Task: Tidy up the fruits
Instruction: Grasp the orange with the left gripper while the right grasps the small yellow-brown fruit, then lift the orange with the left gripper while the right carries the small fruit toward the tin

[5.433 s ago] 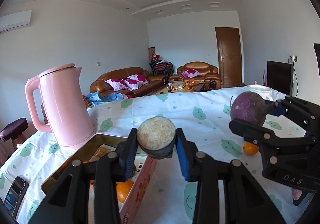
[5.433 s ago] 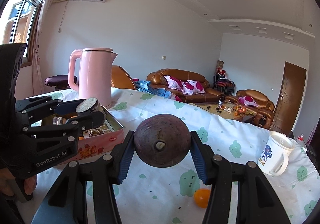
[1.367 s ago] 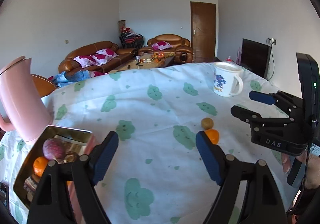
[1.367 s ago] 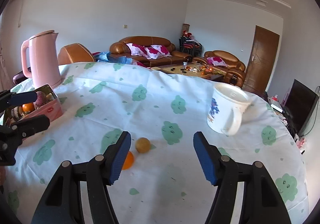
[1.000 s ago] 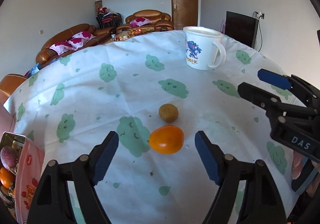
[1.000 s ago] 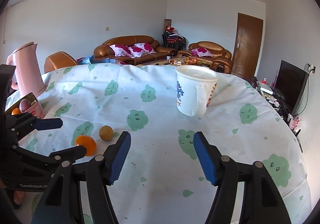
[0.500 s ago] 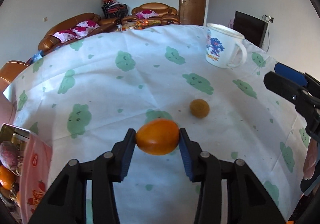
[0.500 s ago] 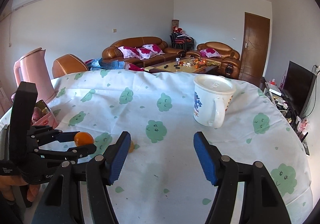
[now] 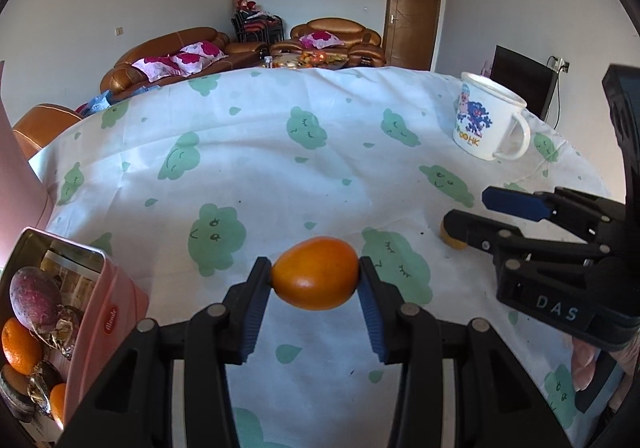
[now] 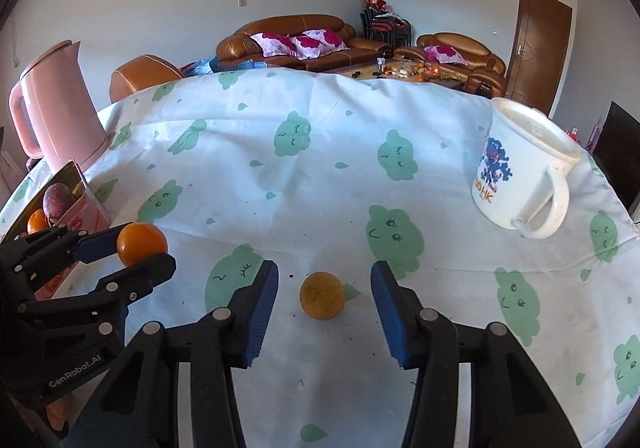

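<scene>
An orange kumquat-like fruit (image 9: 316, 274) is clamped between the blue pads of the left gripper (image 9: 316, 284), held at its two narrow ends and lifted clear of the cloud-print tablecloth (image 9: 248, 151). Its skin looks smooth and glossy, so it is judged light, a little slippery and easily bruised; a gentle grip across its middle would probably be steadier.

The right gripper (image 10: 322, 302) is lowered over a small dull-yellow round fruit (image 10: 322, 302) lying on the cloth. Its jaws are closing, with the fruit between them but not yet touched. That fruit is judged light and apt to roll, so it is best taken across its widest part.

The pink tin (image 9: 102, 312), already holding fruit, is seen at the left, beside the pink kettle (image 10: 56, 107). A white mug (image 10: 520, 175) stands well apart.
</scene>
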